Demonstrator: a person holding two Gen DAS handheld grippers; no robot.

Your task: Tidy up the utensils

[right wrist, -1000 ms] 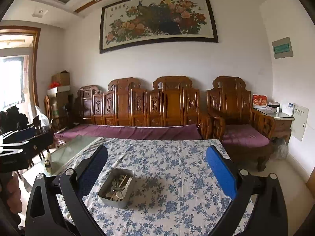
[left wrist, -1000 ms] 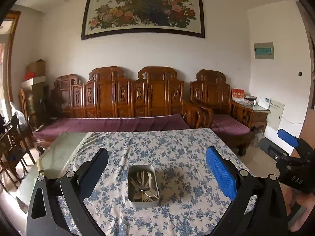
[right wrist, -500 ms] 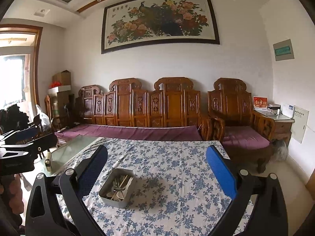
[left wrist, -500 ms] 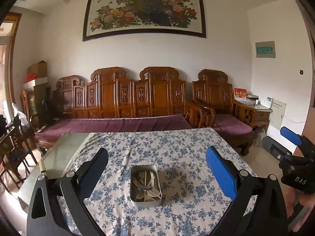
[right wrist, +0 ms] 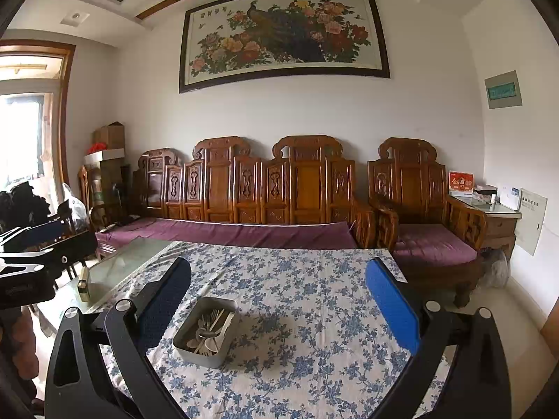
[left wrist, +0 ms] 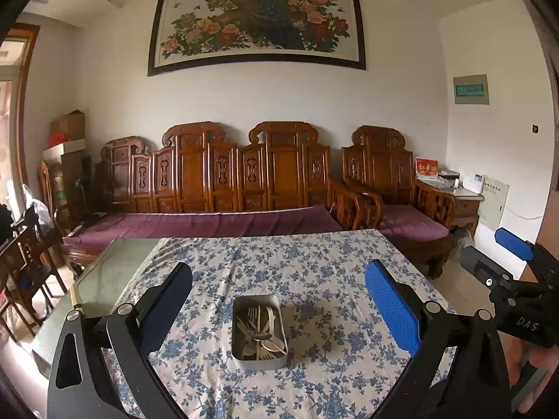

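A rectangular grey metal tin (left wrist: 259, 331) stood on the blue-and-white floral tablecloth (left wrist: 314, 265), near the front middle of the table, and held a loose pile of pale forks and spoons (left wrist: 260, 330) lying across one another. In the left wrist view, the left gripper (left wrist: 278, 309) hung above the cloth with its jaws spread wide and nothing between them; the tin appeared in the gap between the two fingers, apart from both. In the right wrist view, the right gripper (right wrist: 278, 309) was likewise spread wide and empty, with the tin nearer its left finger (right wrist: 164, 300), which overlapped the tin's near left corner in the picture; contact could not be judged. A bare glass tabletop (right wrist: 118, 269) showed at the cloth's left edge. Behind the table stood a carved wooden bench with a purple cushion (left wrist: 209, 223), and above it hung a framed painting of a peacock among flowers (left wrist: 258, 21).
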